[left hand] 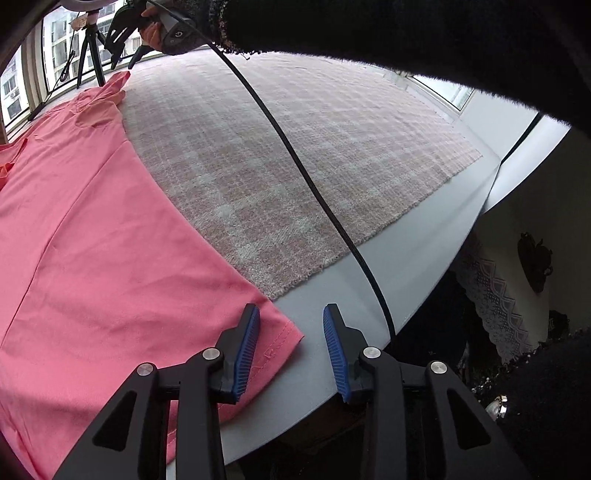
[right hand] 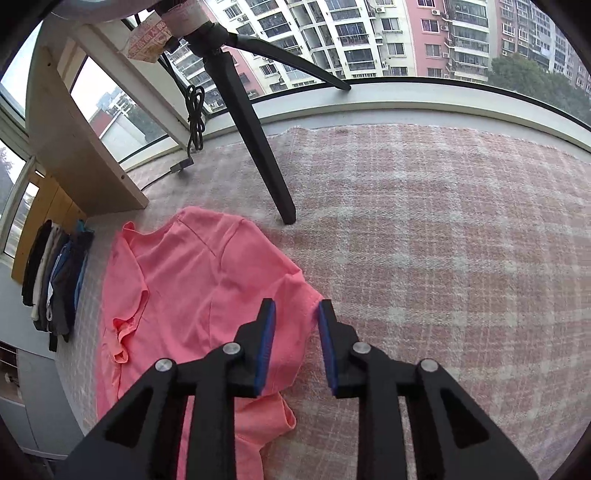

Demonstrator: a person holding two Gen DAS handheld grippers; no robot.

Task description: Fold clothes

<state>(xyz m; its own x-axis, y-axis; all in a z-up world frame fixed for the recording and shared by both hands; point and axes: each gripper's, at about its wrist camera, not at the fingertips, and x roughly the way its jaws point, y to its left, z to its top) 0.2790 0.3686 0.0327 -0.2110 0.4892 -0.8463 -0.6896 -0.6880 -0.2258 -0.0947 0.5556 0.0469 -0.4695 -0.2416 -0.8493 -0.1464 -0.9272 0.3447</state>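
A coral-pink T-shirt (left hand: 92, 236) lies spread flat over a pink checked cloth (left hand: 295, 155) on a grey table (left hand: 406, 258). My left gripper (left hand: 291, 321) stands open above the shirt's hem corner near the table's front edge, with one blue pad over the fabric and the other over bare table. In the right wrist view the same T-shirt (right hand: 192, 288) shows its shoulder and sleeve end. My right gripper (right hand: 297, 314) is open, its jaws straddling the shirt's sleeve edge. That right gripper (left hand: 127, 61) also appears at the far end in the left wrist view, held by a hand.
A black tripod (right hand: 255, 122) stands on the checked cloth (right hand: 443, 240) just beyond the shirt, by the window. A black cable (left hand: 306, 177) crosses the table. A stack of folded clothes (right hand: 55, 284) sits at the left. A dark fuzzy sleeve (left hand: 406, 33) fills the top of the left wrist view.
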